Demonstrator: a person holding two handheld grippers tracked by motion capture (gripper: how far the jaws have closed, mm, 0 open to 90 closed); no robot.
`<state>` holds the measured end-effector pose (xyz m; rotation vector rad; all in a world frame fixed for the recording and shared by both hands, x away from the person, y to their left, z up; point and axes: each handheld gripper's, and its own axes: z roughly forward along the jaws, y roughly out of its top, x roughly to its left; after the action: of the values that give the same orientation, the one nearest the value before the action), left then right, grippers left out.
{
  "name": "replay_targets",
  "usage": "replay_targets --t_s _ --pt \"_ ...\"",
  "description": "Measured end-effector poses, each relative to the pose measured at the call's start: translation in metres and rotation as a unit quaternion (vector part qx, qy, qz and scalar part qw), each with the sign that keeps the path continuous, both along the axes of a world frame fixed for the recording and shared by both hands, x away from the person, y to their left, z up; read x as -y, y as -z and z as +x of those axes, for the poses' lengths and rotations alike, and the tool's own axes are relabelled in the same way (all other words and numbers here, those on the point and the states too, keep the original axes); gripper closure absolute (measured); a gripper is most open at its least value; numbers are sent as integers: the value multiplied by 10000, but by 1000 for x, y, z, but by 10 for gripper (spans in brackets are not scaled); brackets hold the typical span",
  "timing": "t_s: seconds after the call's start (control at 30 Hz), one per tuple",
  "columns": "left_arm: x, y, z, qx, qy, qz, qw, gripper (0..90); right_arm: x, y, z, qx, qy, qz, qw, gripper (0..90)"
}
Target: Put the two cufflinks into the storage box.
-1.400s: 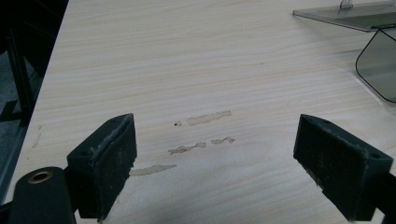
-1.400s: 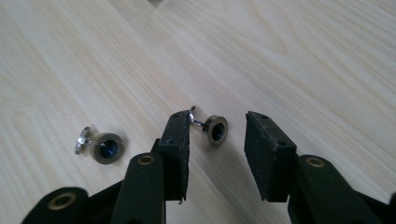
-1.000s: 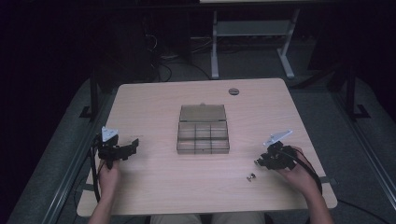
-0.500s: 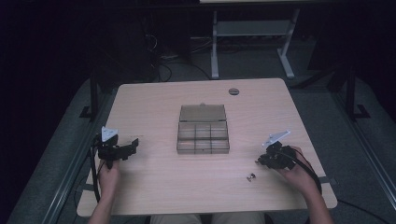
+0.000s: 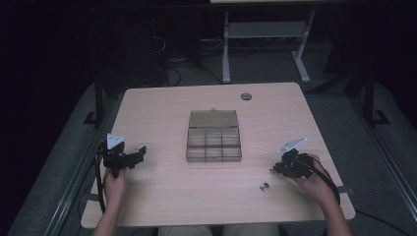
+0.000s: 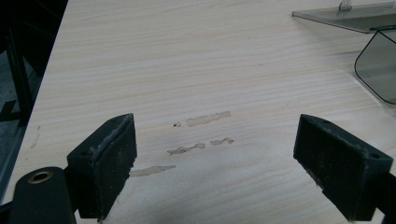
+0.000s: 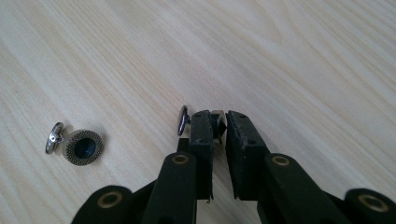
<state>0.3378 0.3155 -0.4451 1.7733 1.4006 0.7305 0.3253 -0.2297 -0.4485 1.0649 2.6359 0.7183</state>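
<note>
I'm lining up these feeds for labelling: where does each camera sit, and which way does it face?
High view: above the person's side, looking forward and down on the table; both forearms, left gripper and right gripper show.
Left gripper view: on the left gripper, looking along its wide-apart jaws over bare wood toward the clear box.
Right gripper view: on the right gripper, its jaws closed on a cufflink; a second cufflink lies beside.
Shared: the box shows in the high and left gripper views.
</note>
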Motion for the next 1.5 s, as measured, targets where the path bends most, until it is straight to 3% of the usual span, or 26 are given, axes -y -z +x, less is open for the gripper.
replay_targets --t_s 1.13,1.5 --pt "-1 0 0 -3 -12 -49 10000 128 1 -2 -1 48 18 -153 9999 848" --pt "-1 0 0 -6 -15 -59 10000 128 3 -1 0 -12 55 -19 10000 859"
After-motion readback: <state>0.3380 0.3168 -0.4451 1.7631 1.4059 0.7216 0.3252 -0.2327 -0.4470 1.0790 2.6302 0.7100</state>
